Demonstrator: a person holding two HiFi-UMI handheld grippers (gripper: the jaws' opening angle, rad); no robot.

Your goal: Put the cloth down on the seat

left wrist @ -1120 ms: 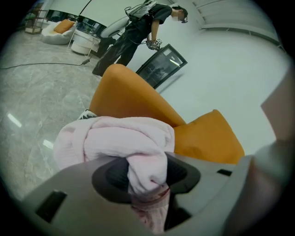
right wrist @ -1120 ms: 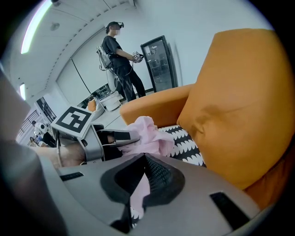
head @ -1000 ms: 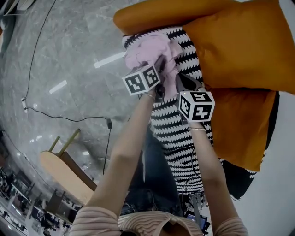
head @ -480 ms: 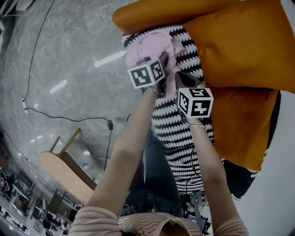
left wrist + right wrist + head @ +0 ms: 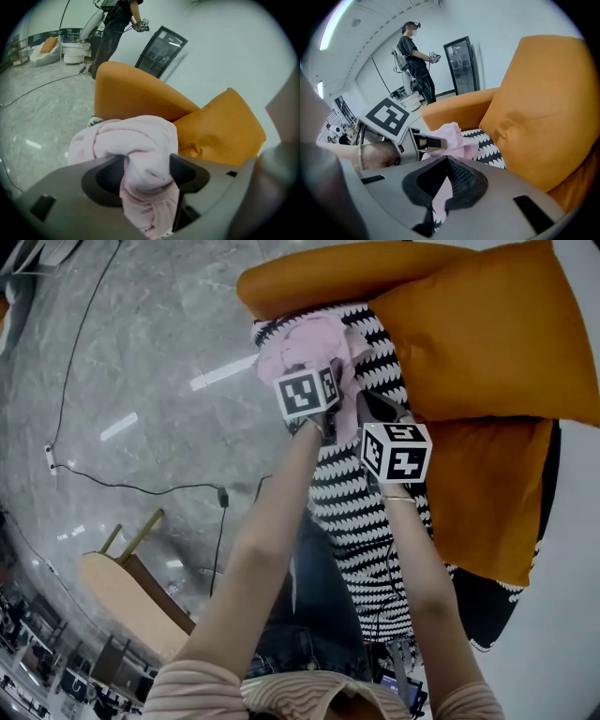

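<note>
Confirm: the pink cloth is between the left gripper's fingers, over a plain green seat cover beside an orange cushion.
Wrong: the head view shows a black-and-white seat cover, not plain green. The pink cloth is between the left gripper's opening fingers, beside the orange cushion.

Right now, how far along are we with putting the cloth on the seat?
Nearly done: the pink cloth lies bunched on the striped seat. In hand: the left gripper is opening its fingers, with the cloth between them. Left to do: back that gripper clear.
</note>
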